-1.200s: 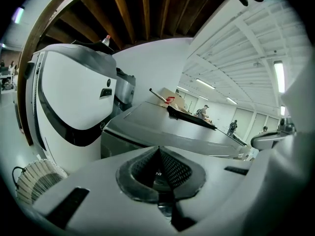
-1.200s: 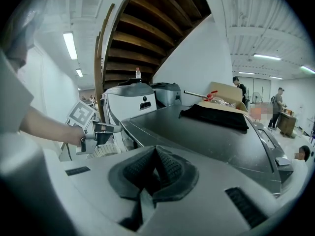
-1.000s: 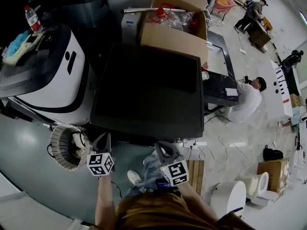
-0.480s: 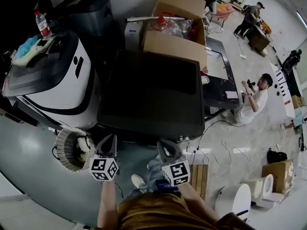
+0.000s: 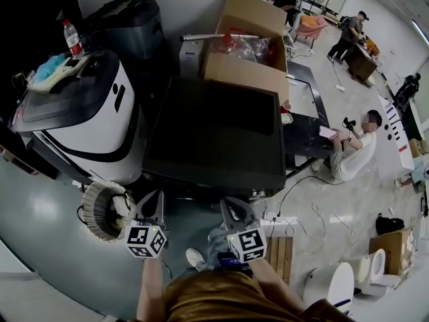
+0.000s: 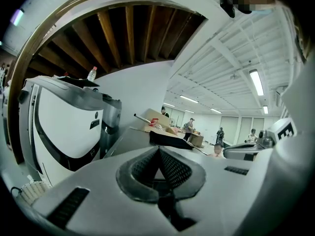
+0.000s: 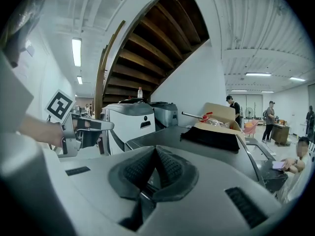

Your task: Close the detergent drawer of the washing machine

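The left hand-held gripper (image 5: pixel 154 198) and the right hand-held gripper (image 5: pixel 229 205) hang side by side, low in the head view, both aimed at the near edge of the washing machine (image 5: pixel 213 134), a dark box with a flat top. Neither touches it.

In the left gripper view, the left hand-held gripper (image 6: pixel 158 150) has its ribbed pads pressed together at the tips with nothing between them. In the right gripper view, the right hand-held gripper (image 7: pixel 155 150) is pressed together in the same way and holds nothing. That view also shows the left hand-held gripper (image 7: pixel 93 126) off to its side, with its marker cube up.

The detergent drawer cannot be made out in any view. The front of the washing machine faces the person and lies in shadow below the top's edge.

A white machine (image 5: pixel 84 123) with black trim stands just beside the washing machine on the left, and a bottle (image 5: pixel 72 37) stands on it. A round basket (image 5: pixel 102 210) sits on the floor by the left hand-held gripper. An open cardboard box (image 5: pixel 249 52) stands behind the washing machine. A person (image 5: pixel 354 151) sits on the floor well off to the right.
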